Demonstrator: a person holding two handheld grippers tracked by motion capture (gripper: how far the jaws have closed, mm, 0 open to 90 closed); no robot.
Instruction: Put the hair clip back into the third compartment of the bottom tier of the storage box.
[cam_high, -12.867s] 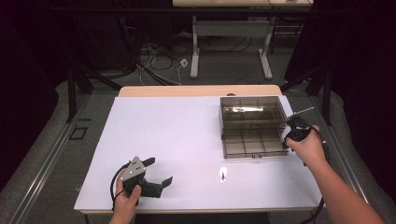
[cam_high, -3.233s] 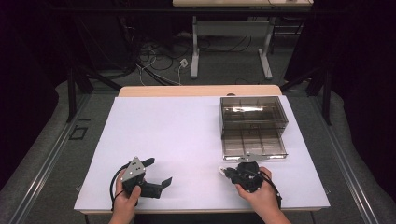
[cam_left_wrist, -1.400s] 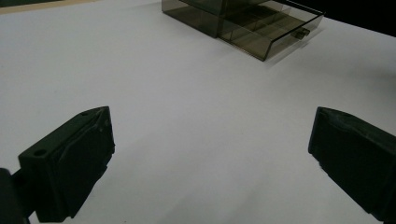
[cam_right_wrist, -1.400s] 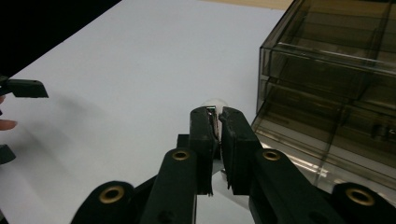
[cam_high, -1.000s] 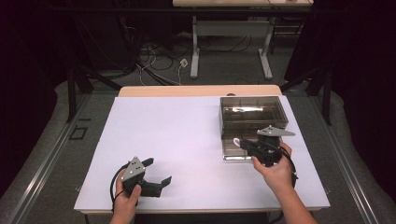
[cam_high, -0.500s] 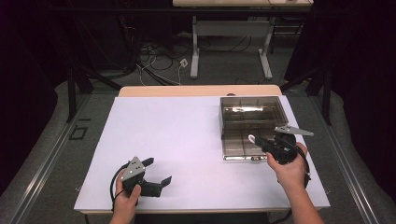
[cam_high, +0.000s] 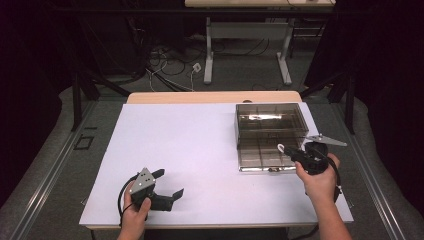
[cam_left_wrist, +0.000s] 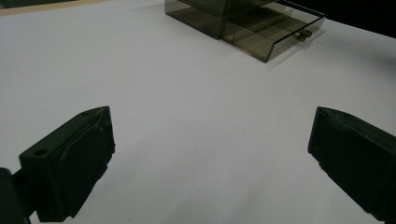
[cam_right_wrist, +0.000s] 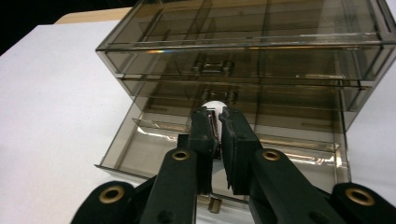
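A smoky clear drawer box (cam_high: 270, 117) stands at the table's right, with its bottom drawer (cam_high: 262, 156) pulled out toward me. My right gripper (cam_high: 283, 148) hovers at the drawer's front right corner, shut on a small white object (cam_high: 280, 146). In the right gripper view the white object (cam_right_wrist: 215, 105) peeks out between the closed pads of the right gripper (cam_right_wrist: 215, 122), above the open drawer (cam_right_wrist: 149, 151) and in front of the box (cam_right_wrist: 243, 51). My left gripper (cam_high: 169, 182) rests on the table at lower left, open and holding nothing; the left gripper (cam_left_wrist: 210, 154) looks toward the box (cam_left_wrist: 243, 23).
The white table top (cam_high: 200, 140) is bare between the two grippers. Its right edge lies close behind my right hand (cam_high: 317, 182). Beyond the table stand a desk frame and floor cables (cam_high: 170, 65).
My right hand has carried the white object rightward along the front of the open drawer. Several seconds back it took that object off the table. The left gripper has stayed put.
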